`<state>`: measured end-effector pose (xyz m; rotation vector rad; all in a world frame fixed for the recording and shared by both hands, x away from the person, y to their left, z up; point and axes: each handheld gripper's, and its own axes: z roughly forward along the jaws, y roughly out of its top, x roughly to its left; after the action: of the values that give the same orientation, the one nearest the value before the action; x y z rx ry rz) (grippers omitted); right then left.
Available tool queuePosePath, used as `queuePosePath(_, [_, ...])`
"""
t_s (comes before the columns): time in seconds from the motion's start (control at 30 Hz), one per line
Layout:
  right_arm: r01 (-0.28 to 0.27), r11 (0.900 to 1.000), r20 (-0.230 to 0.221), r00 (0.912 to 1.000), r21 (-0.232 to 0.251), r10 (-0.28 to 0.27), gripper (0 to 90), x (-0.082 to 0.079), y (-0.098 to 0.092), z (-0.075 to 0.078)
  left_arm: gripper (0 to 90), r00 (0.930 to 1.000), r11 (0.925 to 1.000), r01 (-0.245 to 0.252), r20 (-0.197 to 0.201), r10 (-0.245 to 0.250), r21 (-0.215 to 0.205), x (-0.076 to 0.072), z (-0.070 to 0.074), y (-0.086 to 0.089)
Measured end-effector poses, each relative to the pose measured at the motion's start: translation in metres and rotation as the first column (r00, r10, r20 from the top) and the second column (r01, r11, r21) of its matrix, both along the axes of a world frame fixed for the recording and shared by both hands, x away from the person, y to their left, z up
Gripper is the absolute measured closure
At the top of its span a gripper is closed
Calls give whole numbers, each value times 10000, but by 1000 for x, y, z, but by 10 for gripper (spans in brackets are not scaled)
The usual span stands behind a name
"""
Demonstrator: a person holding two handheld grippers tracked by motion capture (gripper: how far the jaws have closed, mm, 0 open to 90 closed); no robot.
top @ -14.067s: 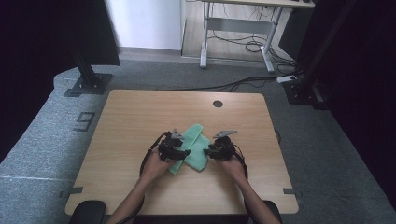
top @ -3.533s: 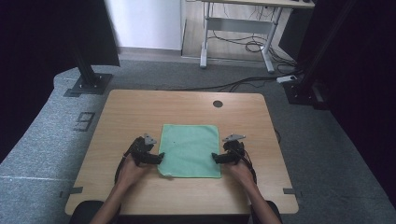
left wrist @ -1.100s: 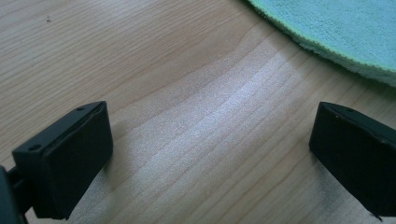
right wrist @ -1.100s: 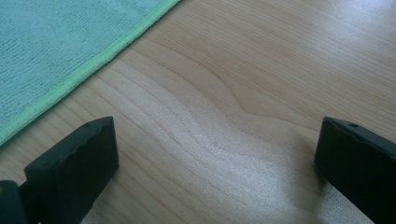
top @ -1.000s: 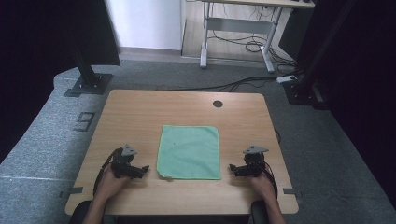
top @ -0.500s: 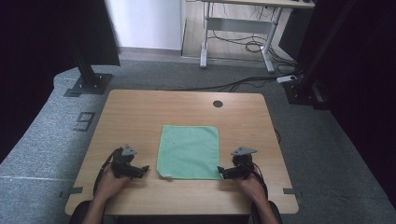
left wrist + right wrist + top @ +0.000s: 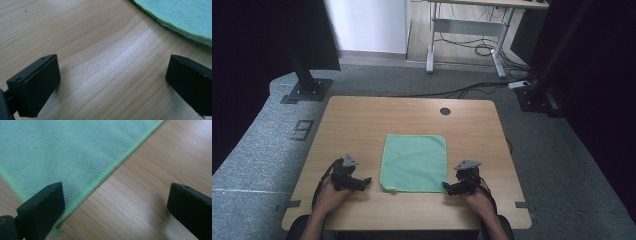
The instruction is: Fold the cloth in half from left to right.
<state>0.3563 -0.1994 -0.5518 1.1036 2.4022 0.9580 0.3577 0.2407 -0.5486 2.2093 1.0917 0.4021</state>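
Note:
A green microfibre cloth (image 7: pixel 414 162) lies spread flat in the middle of the wooden table (image 7: pixel 362 125). My left gripper (image 7: pixel 363 182) rests on the table a little left of the cloth's near left corner, jaws wide open over bare wood. In the left gripper view the cloth's edge (image 7: pixel 180 15) shows at the upper right, clear of the left gripper (image 7: pixel 112 85). My right gripper (image 7: pixel 446 187) is open at the cloth's near right corner. In the right gripper view the cloth's hemmed edge (image 7: pixel 62 150) runs past the left jaw of the right gripper (image 7: pixel 115 207).
A round cable hole (image 7: pixel 445 111) sits near the table's far edge. The table's front edge is just behind both hands. Beyond the table are a desk frame (image 7: pixel 462 30), floor cables and black stand bases (image 7: pixel 307 90) on grey carpet.
The cloth, earlier bunched between both grippers, now lies flat and released. Over the last second my right gripper slid left to the cloth's near right corner; the left one barely moved.

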Motion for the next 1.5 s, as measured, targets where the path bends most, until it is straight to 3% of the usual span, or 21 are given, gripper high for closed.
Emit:
queuePosePath(0.17, [63, 9999, 63, 10000, -154, -62, 8, 1, -4, 1, 0, 10000, 10000, 1, -2, -1, 0, 0, 0, 0])
queuePosePath(0.53, [804, 9961, 230, 9966, -367, -796, 19, 9, -25, 2, 0, 10000, 10000, -3, -1, 3, -3, 0, 0, 0])
queuePosePath(1.03, [2074, 9773, 480, 9775, -444, -2052, 33, 26, -52, 3, 0, 10000, 10000, 3, -8, -3, -16, 1, 0, -1])
queuePosePath(1.17, [2428, 9699, 355, 9696, -195, -2420, 32, 32, -63, 1, 0, 10000, 10000, -15, -7, 15, -15, 1, 0, -1])
queuePosePath(1.37, [2594, 9656, 111, 9656, 188, -2596, 19, 33, -66, -2, 0, 10000, 10000, -32, -7, 32, -8, 1, 0, -1])
queuePosePath(1.5, [2734, 9609, 31, 9618, 442, -2738, 0, 33, -69, -5, 0, 9996, 9998, -163, -217, 166, 129, 5, 2, -5])
